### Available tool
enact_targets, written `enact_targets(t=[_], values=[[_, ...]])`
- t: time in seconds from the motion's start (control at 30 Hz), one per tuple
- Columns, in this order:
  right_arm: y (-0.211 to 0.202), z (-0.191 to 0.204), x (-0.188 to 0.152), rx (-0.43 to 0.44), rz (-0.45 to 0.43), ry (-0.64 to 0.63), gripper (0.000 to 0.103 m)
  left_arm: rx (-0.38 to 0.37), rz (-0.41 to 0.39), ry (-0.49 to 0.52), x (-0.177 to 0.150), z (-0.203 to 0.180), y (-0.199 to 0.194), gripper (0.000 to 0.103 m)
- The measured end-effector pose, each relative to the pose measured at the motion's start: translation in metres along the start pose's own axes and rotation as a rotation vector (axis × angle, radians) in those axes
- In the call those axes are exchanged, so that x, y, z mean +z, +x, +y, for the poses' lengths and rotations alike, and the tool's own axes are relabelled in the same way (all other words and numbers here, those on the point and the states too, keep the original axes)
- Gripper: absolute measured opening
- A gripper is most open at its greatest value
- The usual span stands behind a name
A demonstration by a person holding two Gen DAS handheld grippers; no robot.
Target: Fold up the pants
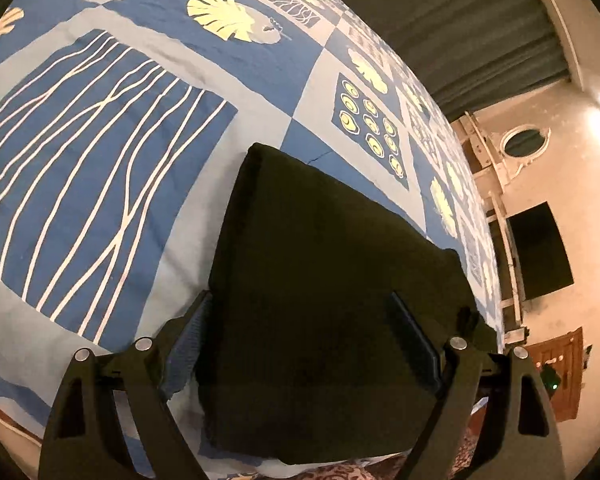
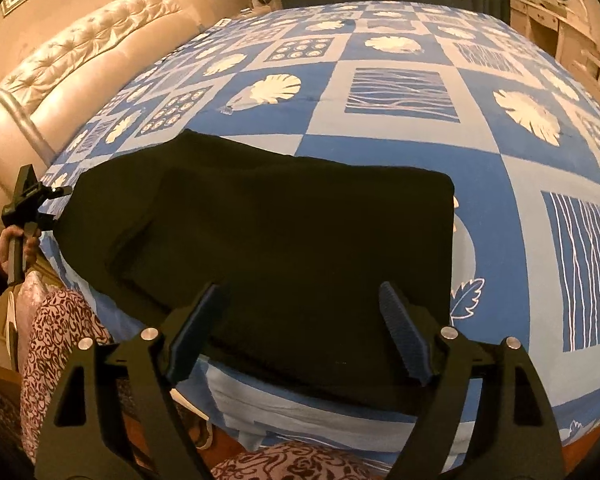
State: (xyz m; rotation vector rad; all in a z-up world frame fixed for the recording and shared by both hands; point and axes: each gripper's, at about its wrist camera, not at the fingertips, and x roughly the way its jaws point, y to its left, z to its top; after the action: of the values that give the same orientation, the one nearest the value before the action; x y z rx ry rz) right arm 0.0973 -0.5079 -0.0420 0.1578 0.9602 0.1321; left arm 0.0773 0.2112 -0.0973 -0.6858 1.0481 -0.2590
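Observation:
Black pants (image 1: 332, 264) lie folded into a flat block on a blue patterned bed cover (image 1: 100, 140), close to the bed's near edge. My left gripper (image 1: 300, 295) is open over the near end of the block; its fingers straddle the cloth without pinching it. In the right wrist view the same pants (image 2: 280, 232) spread wide and dark across the cover (image 2: 400, 152). The right gripper (image 2: 300, 286) hovers open above their near edge, nothing pressed between its pads. A hand (image 2: 16, 244) holds the left gripper (image 2: 40, 196) at the pants' left end.
A cream tufted headboard (image 2: 80, 52) runs along the bed's far left side. Dark curtains (image 1: 480, 20) and pale furniture (image 1: 512, 184) stand beyond the bed. A person's patterned clothing (image 2: 60, 340) is just below the bed's near edge.

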Motion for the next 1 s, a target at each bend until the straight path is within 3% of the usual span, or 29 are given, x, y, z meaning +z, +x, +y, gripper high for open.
enact_targets(t=[0.07, 0.1, 0.13, 0.17, 0.47, 0.6, 0.73, 1.0], values=[[-0.001, 0.001, 0.0, -0.007, -0.003, -0.006, 0.082, 0.011, -0.001, 0.012, -0.001, -0.004, 0.0, 0.085], [-0.001, 0.002, 0.001, -0.008, -0.004, -0.008, 0.082, 0.017, -0.001, 0.02, -0.001, -0.005, 0.0, 0.079], [-0.001, 0.002, 0.001, -0.007, -0.003, -0.01, 0.082, 0.04, 0.003, 0.038, -0.002, -0.007, 0.001, 0.059], [-0.001, 0.002, 0.0, -0.007, -0.002, -0.009, 0.082, 0.077, 0.011, 0.059, -0.003, -0.009, 0.003, 0.052], [-0.004, 0.0, 0.002, -0.011, -0.013, 0.004, 0.082, 0.135, -0.019, 0.102, -0.001, -0.023, -0.004, 0.018], [-0.004, -0.002, 0.002, -0.012, -0.016, 0.01, 0.082, 0.094, -0.061, 0.082, 0.003, -0.038, -0.017, 0.014], [-0.006, -0.005, 0.004, -0.019, -0.02, 0.022, 0.082, 0.038, -0.106, 0.109, 0.006, -0.077, -0.029, 0.013], [-0.01, -0.008, 0.006, -0.009, -0.03, 0.041, 0.082, -0.082, -0.09, 0.306, -0.011, -0.202, -0.007, 0.013]])
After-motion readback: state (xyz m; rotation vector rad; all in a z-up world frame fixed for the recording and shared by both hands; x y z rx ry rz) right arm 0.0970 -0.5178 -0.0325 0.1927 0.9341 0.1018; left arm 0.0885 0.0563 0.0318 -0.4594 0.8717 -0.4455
